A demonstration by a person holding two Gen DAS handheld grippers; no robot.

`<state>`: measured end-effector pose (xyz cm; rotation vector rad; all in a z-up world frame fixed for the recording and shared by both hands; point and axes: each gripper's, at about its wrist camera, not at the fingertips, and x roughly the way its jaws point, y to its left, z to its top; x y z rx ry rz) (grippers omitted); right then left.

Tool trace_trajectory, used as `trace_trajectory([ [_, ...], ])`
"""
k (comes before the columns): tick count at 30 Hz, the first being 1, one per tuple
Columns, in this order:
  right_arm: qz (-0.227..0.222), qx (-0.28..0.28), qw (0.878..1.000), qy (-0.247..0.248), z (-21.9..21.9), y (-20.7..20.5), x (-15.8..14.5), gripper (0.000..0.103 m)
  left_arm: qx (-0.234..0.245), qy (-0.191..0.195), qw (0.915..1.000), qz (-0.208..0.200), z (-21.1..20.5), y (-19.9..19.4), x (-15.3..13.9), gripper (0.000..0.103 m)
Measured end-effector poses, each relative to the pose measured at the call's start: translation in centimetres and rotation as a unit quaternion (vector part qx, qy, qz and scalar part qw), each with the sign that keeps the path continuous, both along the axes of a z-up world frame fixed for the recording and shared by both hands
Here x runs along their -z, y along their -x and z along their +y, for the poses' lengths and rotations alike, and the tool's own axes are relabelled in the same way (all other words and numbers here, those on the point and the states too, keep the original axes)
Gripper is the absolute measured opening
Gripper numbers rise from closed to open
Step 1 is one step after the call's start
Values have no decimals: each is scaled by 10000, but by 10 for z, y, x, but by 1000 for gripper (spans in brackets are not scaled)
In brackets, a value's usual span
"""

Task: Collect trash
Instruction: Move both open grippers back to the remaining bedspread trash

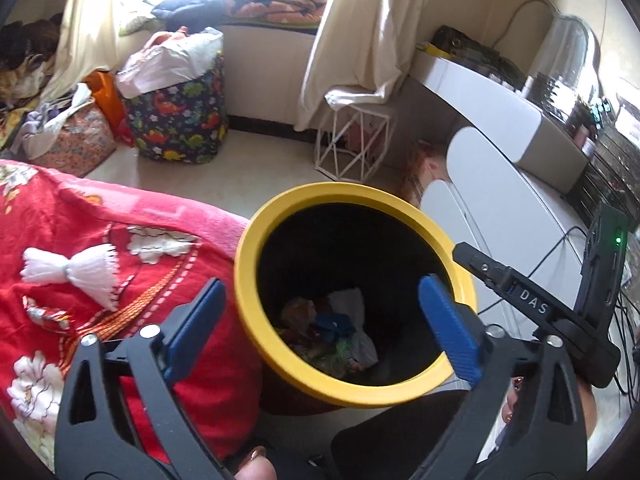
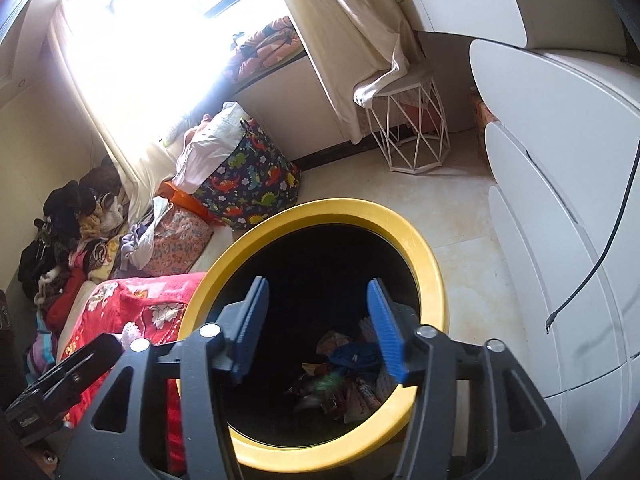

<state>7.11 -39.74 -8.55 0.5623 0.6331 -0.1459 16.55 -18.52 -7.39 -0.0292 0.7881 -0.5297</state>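
A: Where is the trash?

B: Crumpled wrappers [image 1: 328, 332] lie at the bottom of the yellow-rimmed bin [image 1: 256, 320], beside the red blanket's [image 1: 100, 248] edge.

A: Grippers?

B: The left gripper [image 1: 320, 320] gapes wide and the right gripper [image 2: 316, 332] stands half-spread, both empty above the bin.

A: Handling?

B: Probably light, soft, crinkly; pinch a raised fold.

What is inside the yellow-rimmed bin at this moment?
At the bottom of the yellow-rimmed bin lies a pile of crumpled trash: colourful wrappers, something blue, white paper. Its inside is black. What lies beneath the pile is covered and cannot be seen.
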Motion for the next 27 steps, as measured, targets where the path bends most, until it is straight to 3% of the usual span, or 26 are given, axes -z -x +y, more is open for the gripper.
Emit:
trace_trajectory([
  [17, -433, -1088, 9924, 389, 67, -11, -31, 65, -1219, -43, 9917, -417, 85, 10, -17, 92],
  [27, -442, -1762, 9820, 522, 109, -26, -38, 69, -1843, 96, 9822, -348, 134, 6, -17, 92],
])
